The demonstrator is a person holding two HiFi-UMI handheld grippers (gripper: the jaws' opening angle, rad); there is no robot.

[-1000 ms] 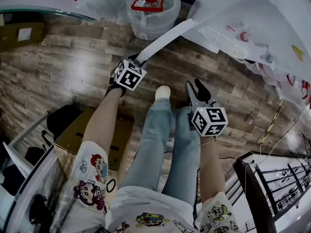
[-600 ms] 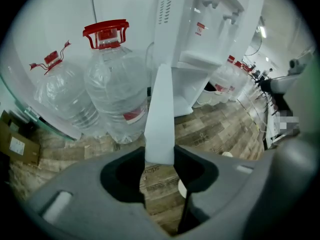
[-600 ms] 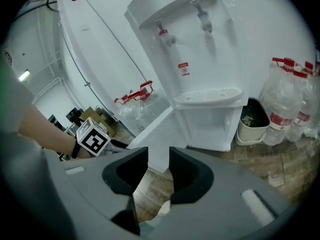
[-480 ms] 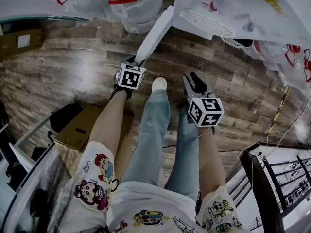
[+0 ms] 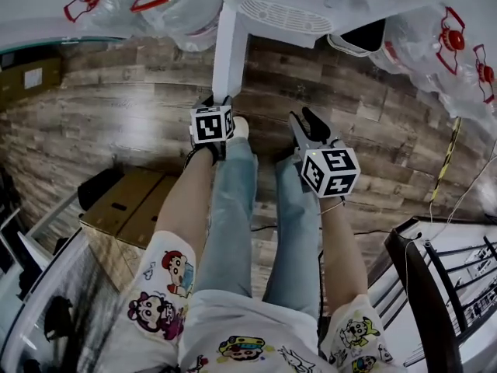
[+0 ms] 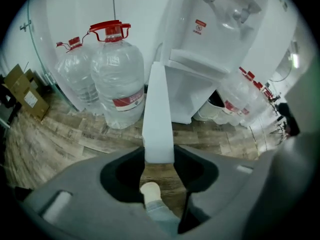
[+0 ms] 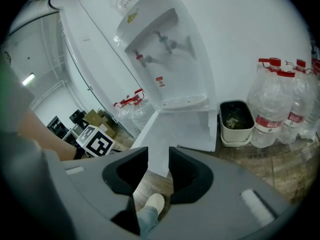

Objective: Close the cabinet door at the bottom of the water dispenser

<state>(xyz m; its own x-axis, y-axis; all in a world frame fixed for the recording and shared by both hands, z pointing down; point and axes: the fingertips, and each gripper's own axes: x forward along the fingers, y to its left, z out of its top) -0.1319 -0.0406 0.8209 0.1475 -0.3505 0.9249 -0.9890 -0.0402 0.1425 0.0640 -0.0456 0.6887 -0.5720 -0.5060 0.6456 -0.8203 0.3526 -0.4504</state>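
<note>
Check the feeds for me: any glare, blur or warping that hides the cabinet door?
Head view: bent at the edges, glare on the floor, cabinet door crisp. Left gripper view: fisheye, dark corners, door edge sharp. Right gripper view: fisheye, water dispenser taps smeared, door washed-out white.

Left gripper (image 6: 159,158) gripped white cabinet door (image 6: 158,109) edge between jaws; water jugs (image 6: 117,81) stood left, dispenser (image 6: 215,34) behind.

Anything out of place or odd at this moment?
Only the white cabinet door: it stands swung out from the base of the white water dispenser, its free edge clamped in the left gripper. Nothing spilled or damaged shows.
</note>
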